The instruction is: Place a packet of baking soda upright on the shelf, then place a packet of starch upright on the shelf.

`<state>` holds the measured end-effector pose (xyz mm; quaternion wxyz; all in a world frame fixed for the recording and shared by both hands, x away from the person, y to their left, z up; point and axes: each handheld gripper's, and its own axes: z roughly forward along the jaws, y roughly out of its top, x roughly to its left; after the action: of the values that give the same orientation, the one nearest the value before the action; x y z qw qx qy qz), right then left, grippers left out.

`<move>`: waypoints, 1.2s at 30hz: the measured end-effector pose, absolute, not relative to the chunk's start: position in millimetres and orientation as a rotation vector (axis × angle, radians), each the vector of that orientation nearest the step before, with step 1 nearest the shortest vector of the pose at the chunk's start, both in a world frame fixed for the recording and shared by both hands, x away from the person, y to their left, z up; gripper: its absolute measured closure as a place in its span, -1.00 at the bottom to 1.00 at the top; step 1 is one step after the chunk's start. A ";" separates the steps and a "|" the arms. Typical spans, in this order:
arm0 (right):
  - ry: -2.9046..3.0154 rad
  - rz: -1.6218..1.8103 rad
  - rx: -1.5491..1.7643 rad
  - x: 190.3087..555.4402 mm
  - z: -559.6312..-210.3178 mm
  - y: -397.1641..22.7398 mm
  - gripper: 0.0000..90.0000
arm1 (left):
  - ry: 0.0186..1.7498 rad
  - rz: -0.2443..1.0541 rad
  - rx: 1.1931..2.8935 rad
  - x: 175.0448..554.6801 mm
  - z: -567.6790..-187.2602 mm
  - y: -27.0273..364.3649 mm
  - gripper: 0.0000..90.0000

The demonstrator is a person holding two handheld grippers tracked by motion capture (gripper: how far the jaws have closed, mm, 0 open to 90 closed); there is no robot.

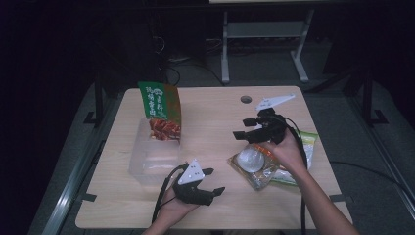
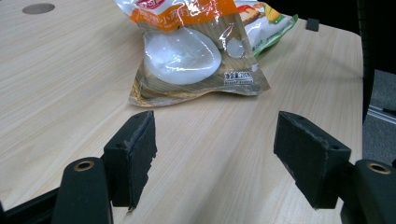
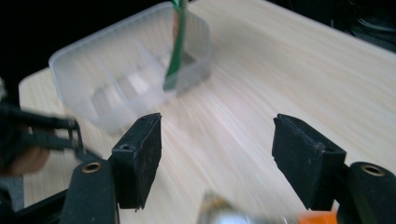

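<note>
On the wooden table (image 1: pixel 210 110), a clear-windowed packet (image 1: pixel 252 164) with an orange top and a white bun inside lies flat at the right, over a green and white packet (image 1: pixel 307 142). My right gripper (image 1: pixel 244 128) hovers just beyond them, pointing left, open and empty (image 3: pixel 217 154). My left gripper (image 1: pixel 214 181) rests near the front edge, open with nothing between its pads, facing the bun packet (image 2: pixel 196 60) a short way off. A green and red snack bag (image 1: pixel 160 112) stands upright in a clear plastic bin (image 1: pixel 149 164) at the left.
In the right gripper view the clear bin (image 3: pixel 116 79) lies ahead, with the green bag's edge (image 3: pixel 176 42) at its far end. A round cable hole (image 1: pixel 246 99) marks the table's back. Desk legs and cables stand on the dark floor behind.
</note>
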<state>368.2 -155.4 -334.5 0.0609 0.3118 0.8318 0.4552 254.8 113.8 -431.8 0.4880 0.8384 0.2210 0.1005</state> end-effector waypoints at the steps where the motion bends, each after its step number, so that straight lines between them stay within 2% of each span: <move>1: 2.513 1.369 0.951 364.9 -336.7 -161.3 -0.29 | 0.537 0.244 2.037 255.2 -431.7 113.5 -0.35; 8: 2.495 1.356 1.025 348.6 -349.8 -189.6 -0.29 | 0.552 0.231 2.032 254.8 -431.6 114.3 -0.36; 36: 2.475 1.231 1.117 317.6 -362.5 -227.1 -0.34 | 0.535 0.242 2.031 254.1 -429.3 113.3 -0.36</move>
<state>317.6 -227.1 -362.5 0.0798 0.3735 0.8275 0.4116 254.1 113.3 -429.3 0.4915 0.8366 0.2203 0.0997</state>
